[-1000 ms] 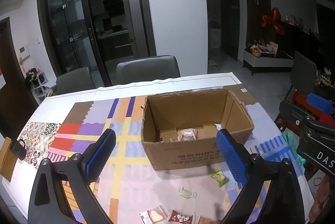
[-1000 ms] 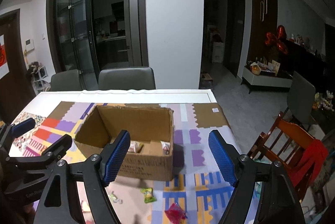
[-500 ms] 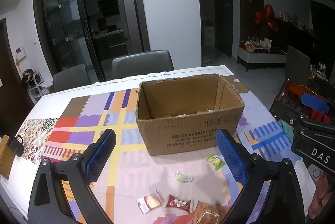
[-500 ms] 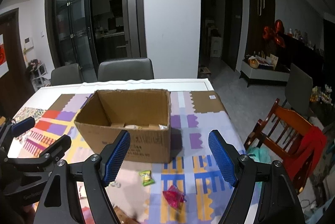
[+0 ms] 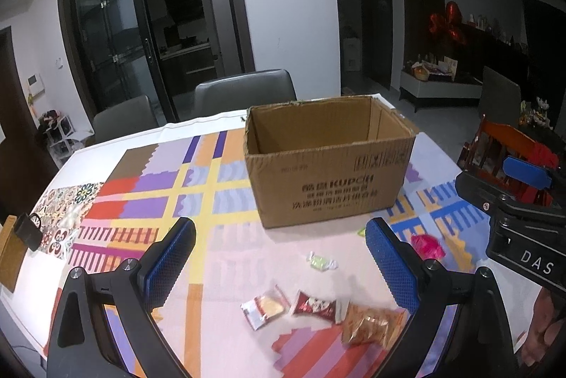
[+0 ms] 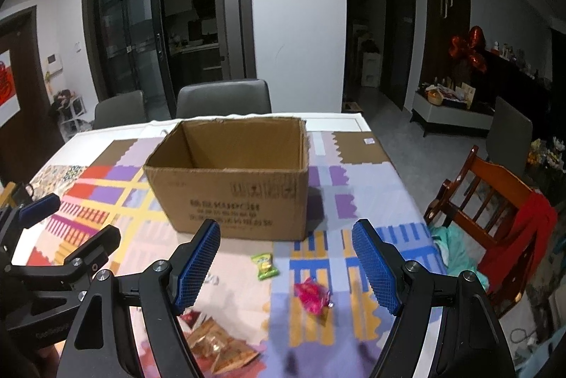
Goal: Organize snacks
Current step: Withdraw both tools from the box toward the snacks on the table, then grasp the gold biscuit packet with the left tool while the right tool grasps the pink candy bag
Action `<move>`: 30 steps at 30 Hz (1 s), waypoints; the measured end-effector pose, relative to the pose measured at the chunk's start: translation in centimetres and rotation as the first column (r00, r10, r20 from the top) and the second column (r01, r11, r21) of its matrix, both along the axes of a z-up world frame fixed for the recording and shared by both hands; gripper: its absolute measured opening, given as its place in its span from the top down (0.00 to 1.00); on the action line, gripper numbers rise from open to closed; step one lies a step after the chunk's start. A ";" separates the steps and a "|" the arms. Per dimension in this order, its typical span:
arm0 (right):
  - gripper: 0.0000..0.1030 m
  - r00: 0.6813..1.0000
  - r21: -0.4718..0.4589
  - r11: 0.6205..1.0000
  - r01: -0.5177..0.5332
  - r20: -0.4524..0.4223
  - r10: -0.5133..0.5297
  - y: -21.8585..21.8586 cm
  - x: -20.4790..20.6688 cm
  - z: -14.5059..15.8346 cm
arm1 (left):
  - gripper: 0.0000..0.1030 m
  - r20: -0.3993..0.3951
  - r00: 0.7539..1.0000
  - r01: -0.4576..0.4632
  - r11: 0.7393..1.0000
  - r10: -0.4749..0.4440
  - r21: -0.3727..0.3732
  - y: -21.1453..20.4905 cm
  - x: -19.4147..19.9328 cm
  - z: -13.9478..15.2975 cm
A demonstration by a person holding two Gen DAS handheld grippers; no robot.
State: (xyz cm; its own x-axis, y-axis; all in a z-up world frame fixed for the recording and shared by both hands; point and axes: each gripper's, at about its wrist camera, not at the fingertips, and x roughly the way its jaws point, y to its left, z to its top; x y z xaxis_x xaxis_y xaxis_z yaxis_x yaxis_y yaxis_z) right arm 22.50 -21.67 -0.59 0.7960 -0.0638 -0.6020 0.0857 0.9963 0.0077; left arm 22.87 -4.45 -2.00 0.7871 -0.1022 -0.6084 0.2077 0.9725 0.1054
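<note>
- Snacks lay loose on the patterned table cover (image 5: 212, 257) in the left wrist view: a pale candy (image 5: 321, 262), a biscuit packet (image 5: 263, 307), a red packet (image 5: 316, 306) and an orange bag (image 5: 371, 325), all just in front of the cardboard box (image 5: 329, 173) (open-topped, upright).
- Left gripper (image 5: 279, 266) hovered above them, jaws spread wide, holding nothing.
- Right wrist view: a green candy (image 6: 264, 266) and pink candy (image 6: 313, 297) lay between box and near edge; the right gripper (image 6: 284, 266) was wide apart, empty.

Table (image 5: 106, 137) covered by multicoloured patchwork cloth (image 5: 148, 190). Open cardboard box (image 5: 329, 180) stands far-centre. Near it on the cloth: green candy (image 5: 321, 262), pink wrapper (image 5: 427, 245), pale biscuit packet (image 5: 263, 306), red packet (image 5: 316, 305), amber bag (image 5: 371, 325). Green sachet (image 6: 264, 266) lies just before the box.
</note>
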 end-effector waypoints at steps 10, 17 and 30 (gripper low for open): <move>0.24 1.000 -0.009 1.000 -0.009 -0.022 0.009 0.9 -1.8 -1.9 | 0.05 -0.043 0.999 -0.011 1.000 0.010 -0.019 0.7 -3.1 -2.5; 0.24 0.999 -0.050 0.998 -0.030 -0.032 0.028 0.2 -3.2 -3.1 | 0.05 -0.088 0.995 -0.047 0.996 0.041 -0.069 -0.4 -5.2 -4.6; 0.24 0.993 -0.107 0.988 -0.115 -0.042 0.111 -2.1 -3.7 -5.6 | 0.05 -0.142 0.979 -0.162 0.980 0.145 -0.117 -3.2 -6.3 -8.3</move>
State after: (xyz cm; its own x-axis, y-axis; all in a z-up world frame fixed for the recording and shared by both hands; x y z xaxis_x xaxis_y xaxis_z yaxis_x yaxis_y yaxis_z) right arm 18.84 -23.75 -6.17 0.7802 -0.0416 -0.6242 -0.0292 0.9943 -0.1028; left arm 16.60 -7.64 -10.32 0.7130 -0.0697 -0.6977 0.0589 0.9975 -0.0395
